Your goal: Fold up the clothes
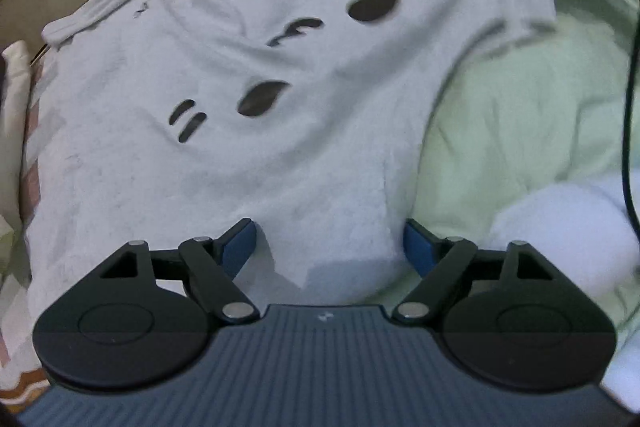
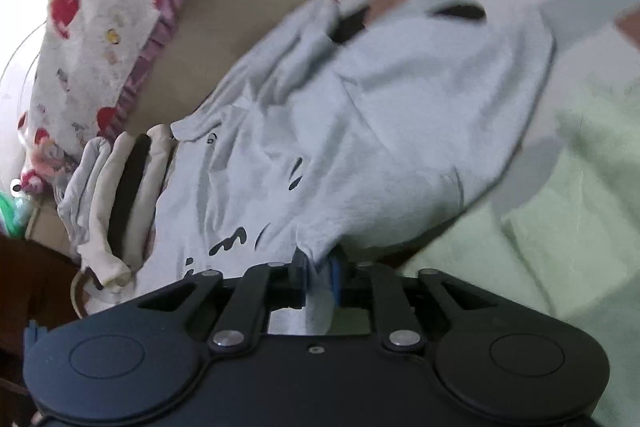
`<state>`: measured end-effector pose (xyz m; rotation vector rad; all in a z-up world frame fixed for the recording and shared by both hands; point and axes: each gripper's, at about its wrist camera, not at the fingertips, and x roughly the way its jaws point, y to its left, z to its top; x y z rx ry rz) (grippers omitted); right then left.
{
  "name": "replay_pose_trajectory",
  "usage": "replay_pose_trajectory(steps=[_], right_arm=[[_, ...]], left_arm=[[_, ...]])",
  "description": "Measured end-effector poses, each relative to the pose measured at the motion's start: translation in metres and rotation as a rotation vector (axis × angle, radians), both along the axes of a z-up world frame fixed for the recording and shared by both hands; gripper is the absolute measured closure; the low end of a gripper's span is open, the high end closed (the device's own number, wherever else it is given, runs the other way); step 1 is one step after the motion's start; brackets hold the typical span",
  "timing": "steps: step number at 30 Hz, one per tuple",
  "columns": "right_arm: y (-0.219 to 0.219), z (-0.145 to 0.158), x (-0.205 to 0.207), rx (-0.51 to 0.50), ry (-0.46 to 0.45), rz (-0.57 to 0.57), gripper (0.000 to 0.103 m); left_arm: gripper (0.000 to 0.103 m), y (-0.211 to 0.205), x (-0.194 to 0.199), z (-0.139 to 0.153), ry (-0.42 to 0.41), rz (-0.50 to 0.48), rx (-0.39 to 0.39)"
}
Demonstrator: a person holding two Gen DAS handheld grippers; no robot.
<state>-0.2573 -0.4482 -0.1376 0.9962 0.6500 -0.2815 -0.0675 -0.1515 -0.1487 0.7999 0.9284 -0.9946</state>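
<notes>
- Right gripper [image 2: 319, 277] pinches a bunched edge of the pale shirt [image 2: 360, 131] between narrow jaws.
- Left gripper [image 1: 330, 247] hangs wide and empty over the shirt's [image 1: 224, 155] near hem.
- The shirt lies rumpled across a green blanket [image 1: 520, 131].
- Advice: close the left jaws on the hem before lifting, keeping both corners level.
</notes>
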Motion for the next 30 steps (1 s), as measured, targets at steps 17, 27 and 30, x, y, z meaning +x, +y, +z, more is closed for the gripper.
replay_pose_trajectory(steps=[17,27,30], right_arm=[[0.033,0.077,-0.035,-0.364,-0.003,0.023,0.098],[0.057,0.049,-0.033,-0.559,0.238,0.115,0.098],[0.055,0.036,-0.027,-0.566,0.286,0.138,0.099]], left_arm=[[0.094,0.047,-0.015,0.106,-0.069,0.218,-0.190],[0.094,0.048,-0.037,0.058,0.034,0.253,-0.105],[0.094,0.043,-0.035,0.044,0.070,0.278,-0.072]])
